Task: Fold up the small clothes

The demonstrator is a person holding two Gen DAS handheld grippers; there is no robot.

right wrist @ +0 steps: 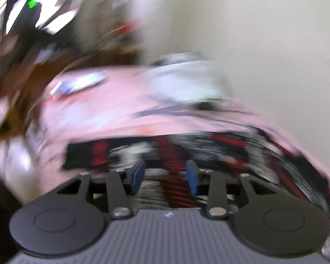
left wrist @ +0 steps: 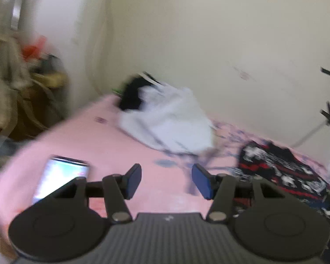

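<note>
The left wrist camera is looking forward over its own fingers, across a pink bedsheet (left wrist: 94, 136) toward a cream wall (left wrist: 209, 33), from some way back. The right wrist camera is sitting lower and closer, hovering just above a patterned dark garment (right wrist: 220, 154), heavily blurred. Both are sharing the sheet, the white clothes (left wrist: 171, 118) and the wall.

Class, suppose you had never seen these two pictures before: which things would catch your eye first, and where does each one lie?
First, the black, red and white patterned garment spread on the pink bed sheet, right under the open right gripper. Next, the crumpled white cloth lying farther back near the cream wall. Then the lit phone on the sheet, just left of the open left gripper.
</note>
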